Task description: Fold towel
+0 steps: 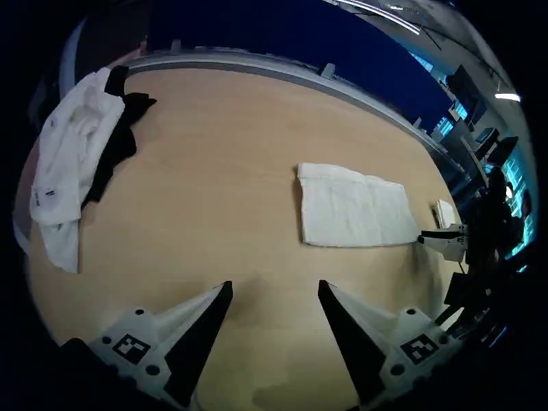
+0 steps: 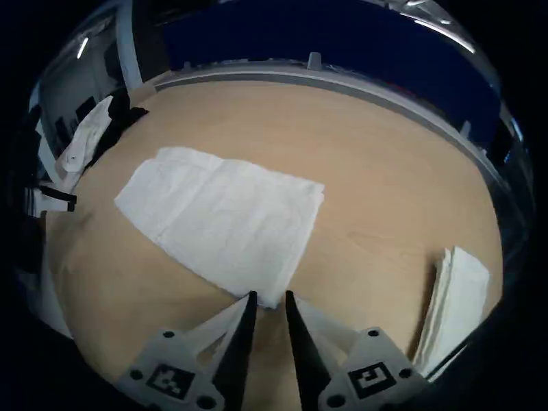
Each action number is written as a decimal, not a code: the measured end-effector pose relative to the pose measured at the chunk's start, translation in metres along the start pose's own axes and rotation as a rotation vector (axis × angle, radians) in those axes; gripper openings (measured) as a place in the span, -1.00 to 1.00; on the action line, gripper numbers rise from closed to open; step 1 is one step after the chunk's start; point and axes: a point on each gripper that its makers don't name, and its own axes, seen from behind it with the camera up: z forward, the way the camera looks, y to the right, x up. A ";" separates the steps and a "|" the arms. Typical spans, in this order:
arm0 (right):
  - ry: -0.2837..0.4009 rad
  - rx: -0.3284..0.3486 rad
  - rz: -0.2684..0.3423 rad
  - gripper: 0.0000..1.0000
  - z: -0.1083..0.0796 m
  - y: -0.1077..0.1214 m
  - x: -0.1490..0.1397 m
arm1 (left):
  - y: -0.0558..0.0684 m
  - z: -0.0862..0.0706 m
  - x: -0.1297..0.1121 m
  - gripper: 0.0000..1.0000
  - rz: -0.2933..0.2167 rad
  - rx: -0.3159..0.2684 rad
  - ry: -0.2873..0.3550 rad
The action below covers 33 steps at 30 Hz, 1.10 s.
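A white towel lies flat on the wooden table, folded into a rectangle. My left gripper hovers open over bare table, well short of the towel. In the right gripper view the towel spreads out ahead, and its near corner reaches in between the tips of my right gripper. The fingers stand a narrow gap apart around that corner, and the cloth still lies flat. The left gripper view shows the right gripper at the towel's right corner.
A white garment and a black cloth lie at the table's far left edge. A small folded white stack sits near the right edge. A raised rail runs along the table's back.
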 end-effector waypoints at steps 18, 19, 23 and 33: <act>0.017 0.009 0.008 -0.91 -0.001 -0.001 0.010 | 0.009 -0.008 -0.002 0.85 -0.001 -0.011 0.012; 0.022 0.010 0.009 -0.91 -0.002 -0.001 0.012 | 0.009 -0.009 -0.002 0.85 -0.002 -0.011 0.012; 0.046 0.013 0.005 -0.91 -0.008 -0.001 0.024 | 0.010 -0.011 -0.001 0.85 -0.007 -0.012 0.016; 0.142 0.025 -0.038 -0.91 -0.029 -0.009 0.085 | 0.010 -0.021 0.004 0.85 -0.015 -0.019 0.037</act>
